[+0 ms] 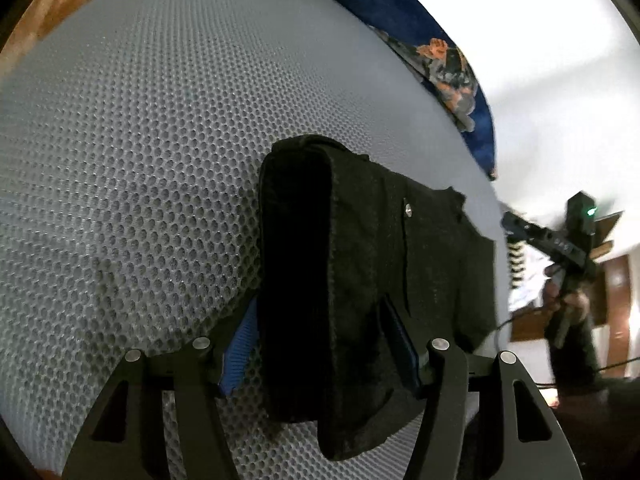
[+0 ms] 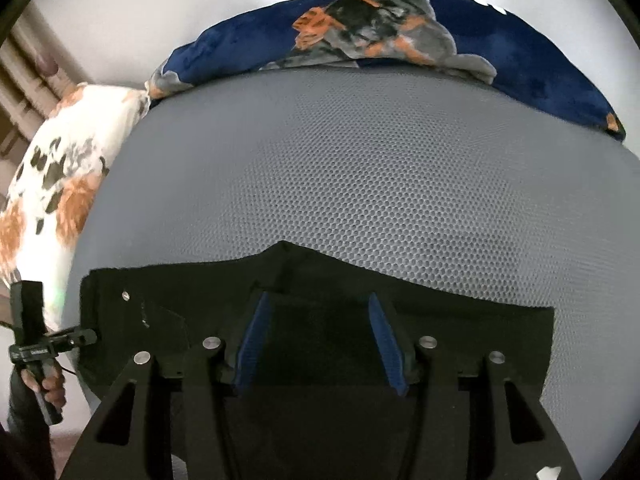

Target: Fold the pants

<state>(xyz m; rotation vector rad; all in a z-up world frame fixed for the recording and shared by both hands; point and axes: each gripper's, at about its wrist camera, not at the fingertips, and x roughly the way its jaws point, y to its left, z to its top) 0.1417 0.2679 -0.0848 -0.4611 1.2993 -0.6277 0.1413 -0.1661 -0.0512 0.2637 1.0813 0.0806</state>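
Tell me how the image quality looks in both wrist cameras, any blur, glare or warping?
Left wrist view: the other claw at the right edge is motion-blurred, the wall behind it blown out white, the mesh mattress bulges from fisheye. Right wrist view: sharper, wall glare along the top, black pants too dark for detail.

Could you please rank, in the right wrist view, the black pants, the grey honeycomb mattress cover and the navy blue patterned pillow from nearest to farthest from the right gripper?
1. Black pants: directly under the right gripper, between its jaws.
2. Grey honeycomb mattress cover: bare stretch beyond the pants.
3. Navy blue patterned pillow: along the far edge, at the wall.
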